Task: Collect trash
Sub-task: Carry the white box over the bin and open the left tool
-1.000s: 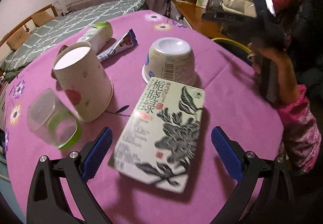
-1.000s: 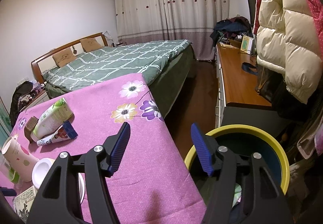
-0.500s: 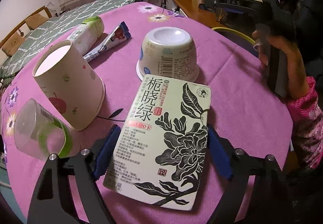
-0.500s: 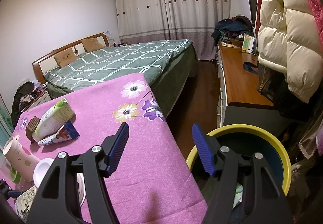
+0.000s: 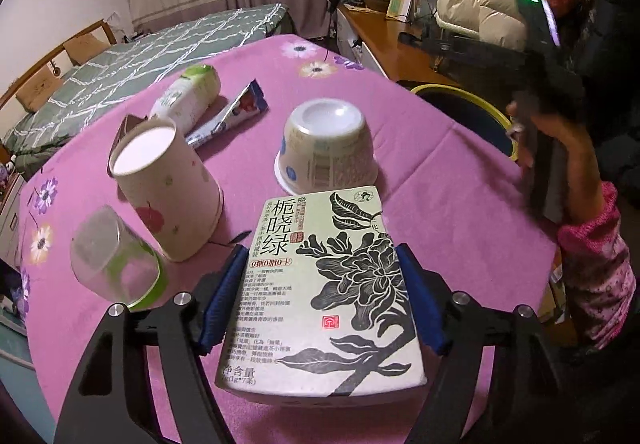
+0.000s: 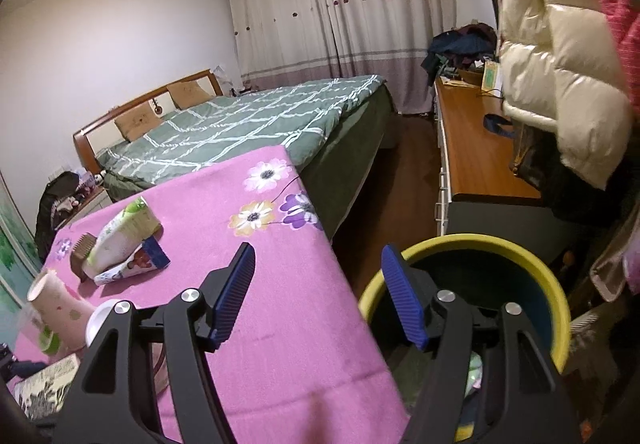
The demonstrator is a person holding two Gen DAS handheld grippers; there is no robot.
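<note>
Cardboard fills our left gripper (image 5: 320, 292): its blue pads sit against both long sides of the flat tea box (image 5: 324, 284), clamped so it can be carried off. Ahead of it wait the paper cup (image 5: 168, 184) and upturned tub (image 5: 326, 148). Our right gripper (image 6: 318, 296) holds nothing, fingers spread. Only its view looks down into the yellow-rimmed bin (image 6: 556, 308) just beyond its right finger.

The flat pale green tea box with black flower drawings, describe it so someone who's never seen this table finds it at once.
On the pink flowered tablecloth, look at the near edge, just in front of the upside-down white tub. The flat pale green tea box lies between the left gripper blue pads. Unlike the round cups beside it, it is rectangular, with black flower drawings and Chinese lettering.
</note>
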